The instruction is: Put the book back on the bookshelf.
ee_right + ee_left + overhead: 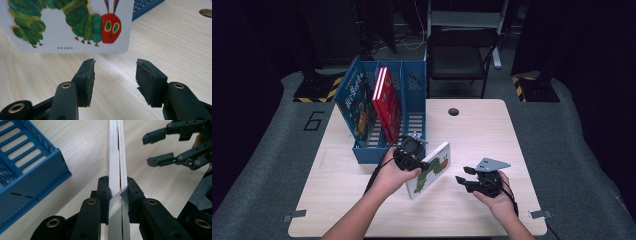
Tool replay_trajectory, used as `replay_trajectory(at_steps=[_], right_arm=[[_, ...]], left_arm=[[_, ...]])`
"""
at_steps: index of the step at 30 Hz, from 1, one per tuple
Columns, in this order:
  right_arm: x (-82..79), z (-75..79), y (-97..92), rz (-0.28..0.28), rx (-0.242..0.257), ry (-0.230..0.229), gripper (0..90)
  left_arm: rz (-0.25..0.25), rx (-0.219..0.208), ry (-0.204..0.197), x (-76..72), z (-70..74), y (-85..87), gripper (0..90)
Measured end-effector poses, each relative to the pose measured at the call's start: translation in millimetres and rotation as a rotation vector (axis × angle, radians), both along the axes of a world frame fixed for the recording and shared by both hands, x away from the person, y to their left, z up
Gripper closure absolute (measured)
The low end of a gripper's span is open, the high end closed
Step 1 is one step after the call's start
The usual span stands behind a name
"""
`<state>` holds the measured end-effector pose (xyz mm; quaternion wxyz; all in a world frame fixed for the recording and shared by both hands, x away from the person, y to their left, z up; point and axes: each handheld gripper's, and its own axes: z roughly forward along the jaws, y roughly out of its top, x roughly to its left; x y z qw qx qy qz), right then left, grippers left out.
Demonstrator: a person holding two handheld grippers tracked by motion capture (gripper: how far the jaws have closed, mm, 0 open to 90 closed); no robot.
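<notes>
A white picture book with a green caterpillar on its cover hangs tilted a little above the table. My left gripper is shut on its edge; in the left gripper view both pads press on the white page block. In the right gripper view the cover fills the top, lifted off the wood. My right gripper stands open to the right of the book, nothing between its jaws. It also appears open at the top right of the left gripper view.
A blue slotted book rack stands on the table's left rear, holding a blue book and a red book. Its front corner lies close to my left gripper. A round cable hole is behind; a chair stands beyond the table.
</notes>
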<state>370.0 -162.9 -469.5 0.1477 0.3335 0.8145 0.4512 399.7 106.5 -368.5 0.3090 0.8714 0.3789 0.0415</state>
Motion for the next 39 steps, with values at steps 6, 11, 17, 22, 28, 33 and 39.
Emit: replay_trajectory(at_steps=[6, 11, 17, 22, 28, 33, 39], right_arm=[[-0.7, -0.9, -1.8, -0.006, -0.007, -0.007, 49.1], [-0.9, -3.4, -2.6, -0.003, -0.023, 0.001, 49.1], [-2.5, -4.4, -3.7, -0.015, -0.019, 0.004, 49.1], [-1.7, -5.7, -6.4, -0.009, -0.027, 0.008, 49.1], [-2.4, -6.6, -8.7, -0.023, -0.026, 0.014, 49.1], [-4.3, -7.0, -10.5, -0.036, -0.022, 0.015, 49.1], [-5.7, -6.9, -13.7, -0.046, -0.021, 0.011, 49.1]], left_arm=[[0.019, -0.007, -0.01, 7.2, 14.1, -1.2, 76.8], [0.033, -0.015, -0.021, 13.5, 24.5, -0.6, 76.8], [0.036, -0.006, -0.027, 19.9, 35.3, -0.3, 76.8], [0.034, -0.004, -0.035, 27.1, 46.4, -1.0, 76.8], [0.053, -0.011, -0.033, 36.3, 51.5, -0.5, 76.8], [0.074, -0.008, -0.035, 43.2, 55.6, 2.8, 76.8], [0.108, 0.001, -0.035, 54.2, 60.6, 5.0, 76.8]])
